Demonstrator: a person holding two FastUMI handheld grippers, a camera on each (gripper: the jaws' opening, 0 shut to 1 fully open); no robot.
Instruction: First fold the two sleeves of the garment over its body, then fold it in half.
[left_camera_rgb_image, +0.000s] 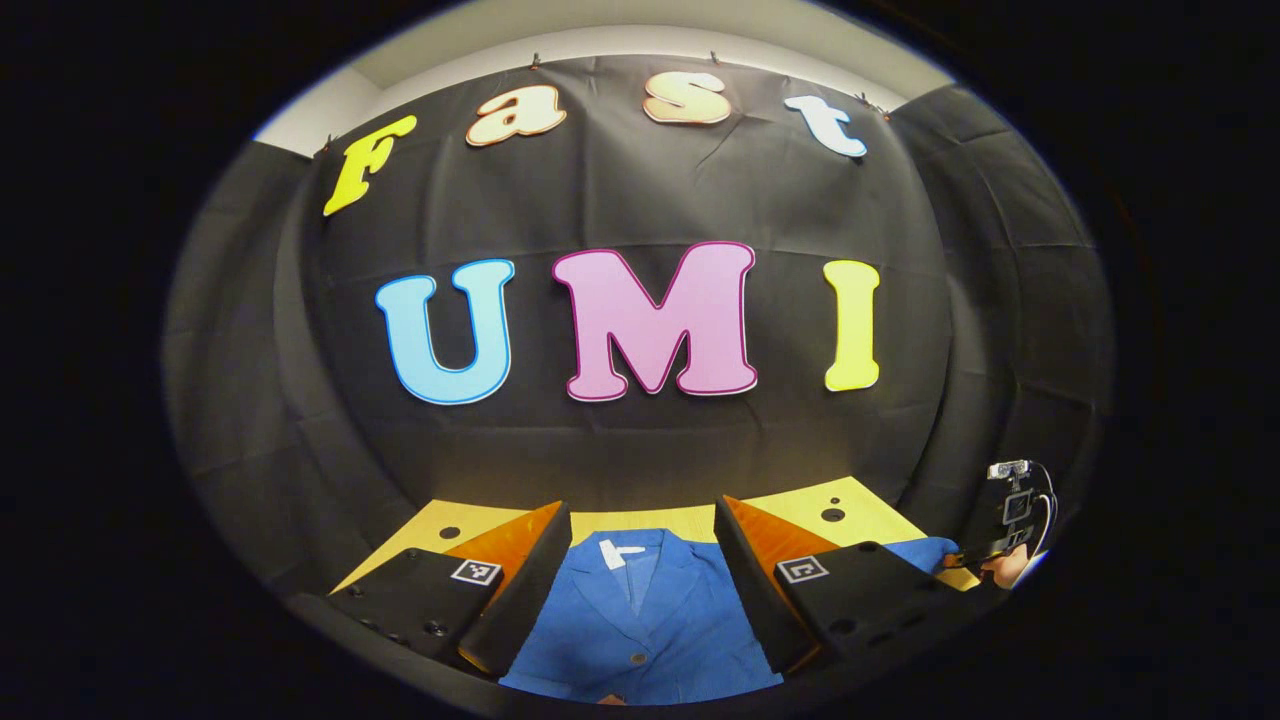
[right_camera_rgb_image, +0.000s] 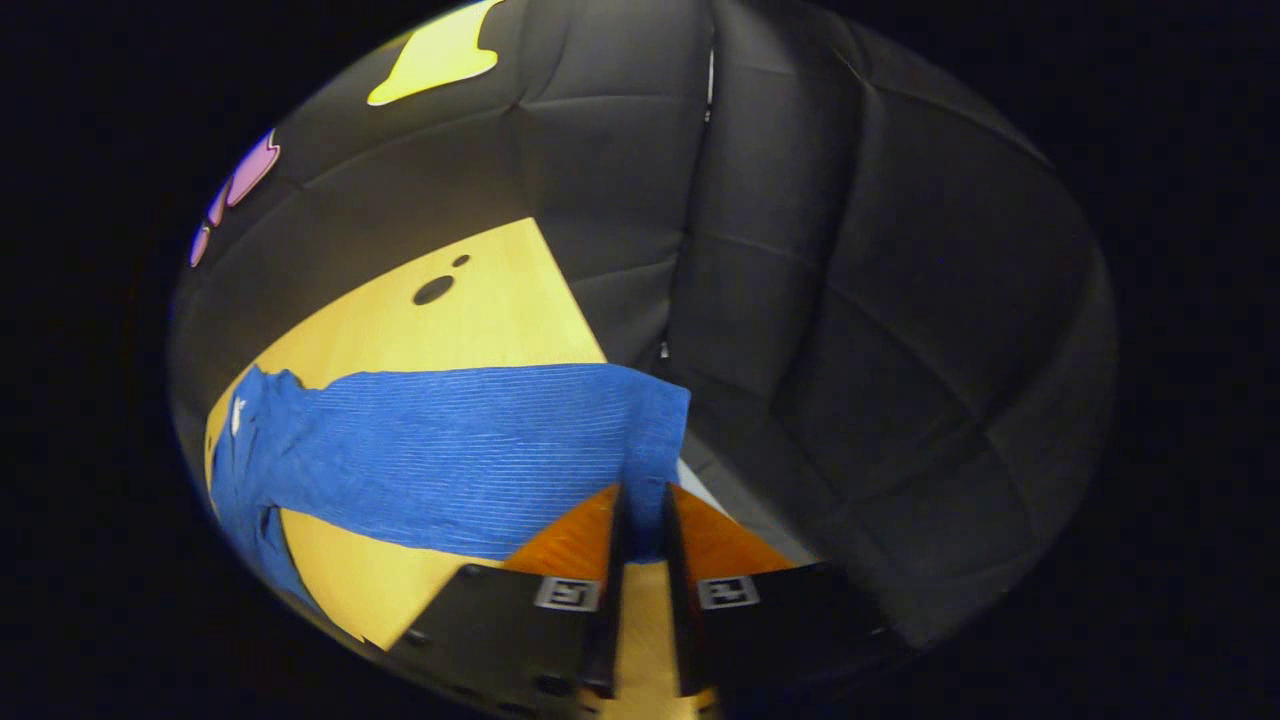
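Observation:
A blue button-up shirt (left_camera_rgb_image: 640, 610) lies on the yellow table (left_camera_rgb_image: 800, 505), collar with a white tag toward the far wall. My left gripper (left_camera_rgb_image: 642, 508) hovers open above the collar and chest, with nothing between its fingers. Its right sleeve (right_camera_rgb_image: 450, 455) stretches flat across the table (right_camera_rgb_image: 480, 310) to the edge. My right gripper (right_camera_rgb_image: 644, 497) is shut on the sleeve's cuff end, blue cloth pinched between both fingers. From the left gripper view, the right gripper (left_camera_rgb_image: 955, 560) and the hand holding it sit at the far right by the sleeve end (left_camera_rgb_image: 915, 550).
Black cloth walls close in the table at the back and right side. Dark round holes (right_camera_rgb_image: 433, 290) mark the tabletop near the far corner. The table's right edge runs just beside the held cuff.

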